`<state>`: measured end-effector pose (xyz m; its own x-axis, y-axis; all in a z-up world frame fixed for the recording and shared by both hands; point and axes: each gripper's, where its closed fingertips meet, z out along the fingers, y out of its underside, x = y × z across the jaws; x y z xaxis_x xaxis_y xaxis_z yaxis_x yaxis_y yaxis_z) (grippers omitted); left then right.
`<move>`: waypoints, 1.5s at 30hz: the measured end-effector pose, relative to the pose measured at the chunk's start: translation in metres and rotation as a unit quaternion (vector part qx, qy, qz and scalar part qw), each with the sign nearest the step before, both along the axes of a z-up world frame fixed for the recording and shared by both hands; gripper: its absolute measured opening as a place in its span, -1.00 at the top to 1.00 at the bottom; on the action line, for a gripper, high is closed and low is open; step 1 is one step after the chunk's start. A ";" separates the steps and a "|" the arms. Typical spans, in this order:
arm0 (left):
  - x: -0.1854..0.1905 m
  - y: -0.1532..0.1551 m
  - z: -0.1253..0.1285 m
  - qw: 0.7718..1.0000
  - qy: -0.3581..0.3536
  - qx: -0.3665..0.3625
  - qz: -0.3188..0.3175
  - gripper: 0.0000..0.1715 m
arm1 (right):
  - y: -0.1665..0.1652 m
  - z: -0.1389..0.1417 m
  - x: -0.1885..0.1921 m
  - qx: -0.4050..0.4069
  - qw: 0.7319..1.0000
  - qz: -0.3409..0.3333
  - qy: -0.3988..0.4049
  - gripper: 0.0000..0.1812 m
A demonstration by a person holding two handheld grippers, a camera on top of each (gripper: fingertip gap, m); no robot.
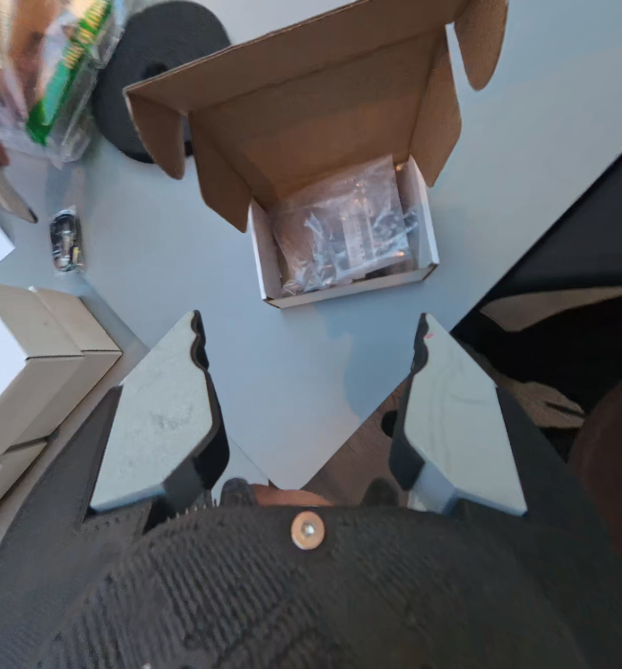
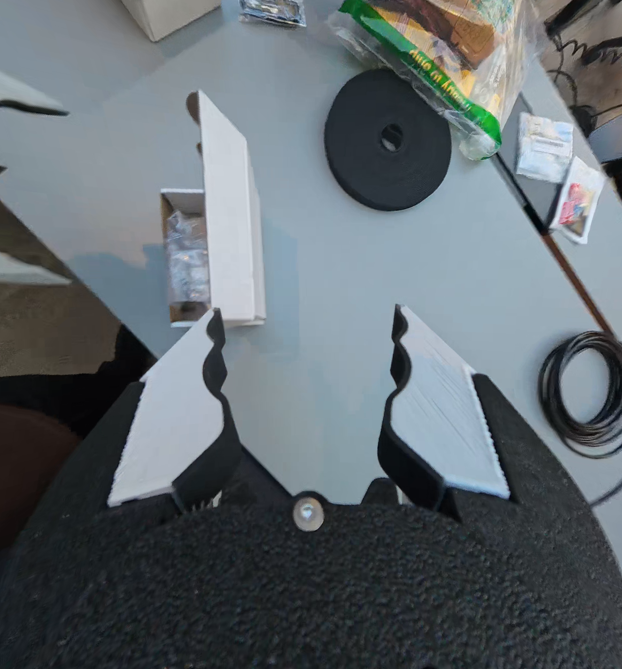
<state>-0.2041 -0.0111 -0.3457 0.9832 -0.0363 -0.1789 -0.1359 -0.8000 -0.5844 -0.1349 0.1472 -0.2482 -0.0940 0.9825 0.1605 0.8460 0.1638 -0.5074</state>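
Note:
A small cardboard box (image 1: 425,231), white outside and brown inside, stands open on the grey table (image 1: 164,235), its lid upright. A clear plastic bag of dark parts (image 1: 342,231) lies inside. My left gripper (image 1: 311,318) is open and empty, hovering just short of the box's near wall. In the right wrist view the same box (image 2: 229,217) shows from the side, the bag (image 2: 188,253) visible in it. My right gripper (image 2: 307,311) is open and empty, its left fingertip (image 2: 213,318) close to the box's near corner.
A black roll of tape (image 2: 387,139) lies beyond the box, a clear bag with a green strip (image 2: 429,58) past it. A coiled black cable (image 2: 591,394) lies right. White boxes (image 1: 30,362) stand left; a small packet (image 1: 65,239) lies near them. The table edge (image 1: 541,231) runs right. The black roll of tape (image 2: 387,139) is about 35 cm from both grippers' fingertips.

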 end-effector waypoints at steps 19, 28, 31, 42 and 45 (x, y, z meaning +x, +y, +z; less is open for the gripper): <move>-0.085 0.056 -0.007 0.996 0.049 -0.066 -0.036 -0.08 | -0.072 -0.087 0.017 -0.076 0.991 0.063 -0.091 0.45; -0.062 0.058 -0.017 0.995 0.000 -0.067 0.076 -0.12 | 0.102 -0.080 -0.056 0.074 0.994 -0.049 -0.058 0.29; -0.032 0.035 -0.022 0.992 -0.028 -0.068 0.098 -0.18 | 0.069 -0.063 -0.047 0.004 0.999 -0.042 -0.028 0.28; 0.038 0.021 -0.025 0.993 0.000 0.011 0.118 -0.33 | -0.063 -0.127 0.051 -0.075 0.987 0.113 -0.084 -0.01; 0.020 0.047 -0.017 0.991 0.022 0.027 0.130 -0.33 | -0.046 -0.131 0.018 -0.032 0.994 0.092 -0.046 -0.05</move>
